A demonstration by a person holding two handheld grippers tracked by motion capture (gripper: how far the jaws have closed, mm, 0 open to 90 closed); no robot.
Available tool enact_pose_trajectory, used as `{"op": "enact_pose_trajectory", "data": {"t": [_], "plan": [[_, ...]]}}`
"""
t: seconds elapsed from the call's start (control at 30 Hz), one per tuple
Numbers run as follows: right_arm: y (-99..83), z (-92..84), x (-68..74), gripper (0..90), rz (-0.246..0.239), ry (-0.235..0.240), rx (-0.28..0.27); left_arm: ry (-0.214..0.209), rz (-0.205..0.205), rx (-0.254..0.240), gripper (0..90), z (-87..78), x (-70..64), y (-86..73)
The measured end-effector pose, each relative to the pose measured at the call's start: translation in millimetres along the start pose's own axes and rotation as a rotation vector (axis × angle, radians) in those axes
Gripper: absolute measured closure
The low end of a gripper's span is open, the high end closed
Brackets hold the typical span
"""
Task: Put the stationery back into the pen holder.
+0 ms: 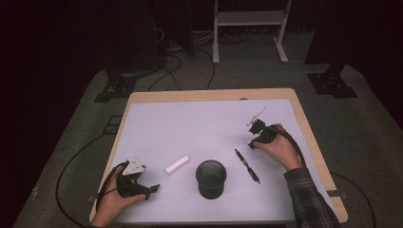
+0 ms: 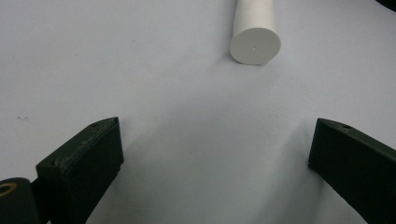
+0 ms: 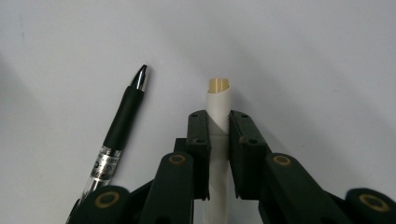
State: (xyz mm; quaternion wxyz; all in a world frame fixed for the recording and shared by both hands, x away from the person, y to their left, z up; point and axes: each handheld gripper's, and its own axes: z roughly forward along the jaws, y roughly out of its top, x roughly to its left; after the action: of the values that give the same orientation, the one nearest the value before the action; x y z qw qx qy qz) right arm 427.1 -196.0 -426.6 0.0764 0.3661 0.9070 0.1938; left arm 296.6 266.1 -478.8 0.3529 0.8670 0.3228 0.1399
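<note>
At the near left corner of the table (image 1: 142, 97) we find the left gripper (image 1: 153, 189), held low in a hand, its jaws pointing toward the middle of the pale sheet. In the left gripper view its jaws stand wide apart with bare surface between them; nothing is held. Ahead of them lies a white cylinder (image 2: 255, 32), flat end facing the camera, apart from both jaws. From above, the white cylinder (image 1: 177, 164) lies on its side just right of that gripper.

Further right, a dark cup (image 1: 210, 178) stands upright, mouth open, near the front edge.

Next a black pen (image 1: 247, 165) lies flat on the sheet, between the cup and the right hand.

At the right we note the right gripper (image 1: 252, 142), gripped by a hand in a plaid sleeve. In the right gripper view the jaws are nearly together, clamped on a thin white paper-wrapped stick (image 3: 219, 121), whose tip stands out past the jaw ends. The pen (image 3: 122, 122) lies just beside the jaws, not touching them.
</note>
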Motion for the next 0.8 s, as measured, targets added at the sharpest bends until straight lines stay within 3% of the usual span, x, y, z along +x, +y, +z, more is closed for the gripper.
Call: {"op": "enact_pose_trajectory", "data": {"t": [0.37,0.8], "plan": [[-8.8,-19.1,1.6,78.2,0.017,0.020,-0.092,-0.002,-0.002,0.001,2.1,0.0,0.2,0.1],[-19.8,-39.2,15.6,78.1,0.032,0.062,-0.236,0.001,0.000,-0.003,2.1,0.2,0.2,0.1]]}}
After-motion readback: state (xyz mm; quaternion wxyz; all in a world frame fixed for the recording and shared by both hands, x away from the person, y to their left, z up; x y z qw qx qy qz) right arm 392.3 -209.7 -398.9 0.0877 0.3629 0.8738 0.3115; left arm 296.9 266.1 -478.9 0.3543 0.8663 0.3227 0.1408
